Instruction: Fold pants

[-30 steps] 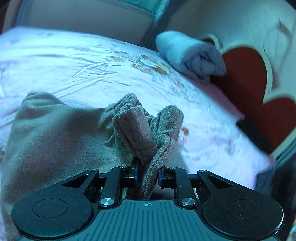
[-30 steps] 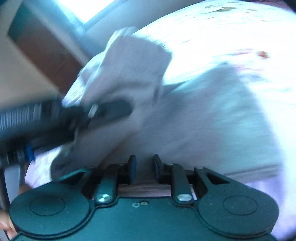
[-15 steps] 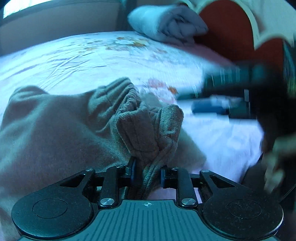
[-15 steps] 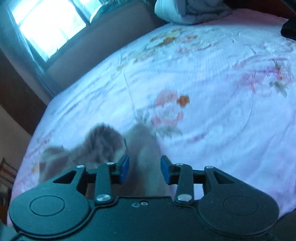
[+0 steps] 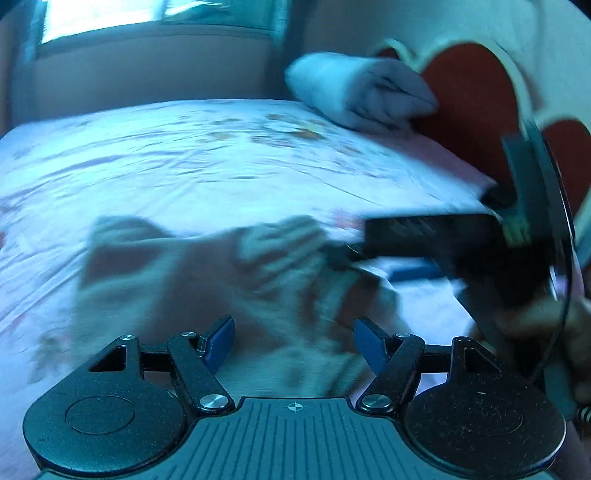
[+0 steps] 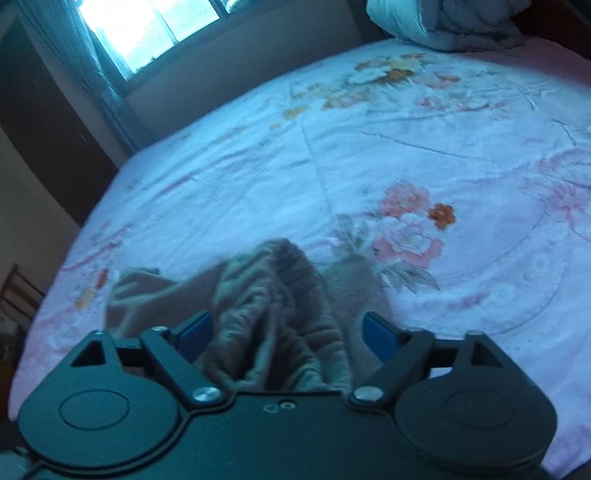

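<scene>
The brownish-grey pants lie bunched on the bed, their ribbed waistband heaped right before my right gripper. Its jaws are opening wide; the cloth sits between the blue pads, which do not press on it. In the left wrist view the pants are blurred and spread to the left. My left gripper is also opening, with loose cloth under the gap and nothing gripped. The right gripper shows as a dark body at the right, held by a hand.
The bed carries a pale floral sheet. A rolled grey-white blanket lies at its far end by a red heart-shaped headboard. A window is behind, and a chair stands beside the bed.
Both grippers have let go of the pants cloth and their jaws have spread wide. The cloth has sunk onto the bed. The right gripper has come in beside the left one.
</scene>
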`<state>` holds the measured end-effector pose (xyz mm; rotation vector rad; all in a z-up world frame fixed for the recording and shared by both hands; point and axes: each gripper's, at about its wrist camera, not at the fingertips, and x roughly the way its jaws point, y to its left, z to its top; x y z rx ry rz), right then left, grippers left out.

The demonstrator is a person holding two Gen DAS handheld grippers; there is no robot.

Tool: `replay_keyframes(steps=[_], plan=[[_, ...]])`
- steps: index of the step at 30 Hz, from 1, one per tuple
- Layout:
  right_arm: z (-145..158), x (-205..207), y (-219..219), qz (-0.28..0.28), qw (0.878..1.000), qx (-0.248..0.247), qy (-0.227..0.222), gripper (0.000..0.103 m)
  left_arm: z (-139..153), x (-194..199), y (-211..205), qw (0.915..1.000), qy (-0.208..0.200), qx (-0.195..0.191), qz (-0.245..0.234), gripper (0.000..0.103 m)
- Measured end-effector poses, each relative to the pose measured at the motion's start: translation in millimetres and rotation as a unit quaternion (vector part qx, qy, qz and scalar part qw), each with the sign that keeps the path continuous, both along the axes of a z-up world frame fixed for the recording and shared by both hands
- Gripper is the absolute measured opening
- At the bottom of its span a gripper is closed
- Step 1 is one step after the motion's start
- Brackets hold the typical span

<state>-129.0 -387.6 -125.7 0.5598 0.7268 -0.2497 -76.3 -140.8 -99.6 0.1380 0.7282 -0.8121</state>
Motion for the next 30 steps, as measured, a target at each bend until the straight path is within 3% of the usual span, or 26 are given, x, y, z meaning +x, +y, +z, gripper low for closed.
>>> replay_keyframes(steps=[7, 11, 14, 21, 25, 27, 30], plan=[[-31.1, 11.9, -9.2, 0.018, 0.992, 0.117, 0.044, 0.079, -15.0, 40.7, 56.4, 0.9934, 0.035, -0.007, 0.109, 0.071], [-29.5, 5.7, -14.3, 0.006, 0.993, 0.114, 0.024, 0.034, -33.8, 53.8, 63.7, 0.9896, 0.069, -0.009, 0.126, 0.072], [-16.5, -2.0, -12.1, 0.019, 0.995, 0.099, 0.009, 0.021, -45.7, 61.4, 56.5, 0.9881, 0.084, -0.007, 0.128, 0.072], [9.5, -29.7, -9.5, -0.007, 0.997, 0.066, -0.045, 0.015, -33.5, 61.6, 37.3, 0.9918, 0.062, -0.022, 0.11, 0.072], [1.7, -45.0, -14.1, -0.026, 0.999, 0.029, -0.034, 0.015, -39.2, 70.1, 26.1, 0.9918, 0.07, -0.004, 0.107, 0.074], [-16.1, -42.2, -18.8, -0.023, 0.999, 0.047, -0.005, 0.019, -50.5, 74.9, 22.1, 0.9906, 0.081, 0.014, 0.11, 0.074], [-29.7, -41.9, -28.3, -0.041, 0.995, 0.086, -0.006, 0.031, -52.1, 76.8, 21.7, 0.9902, 0.085, 0.017, 0.11, 0.074]])
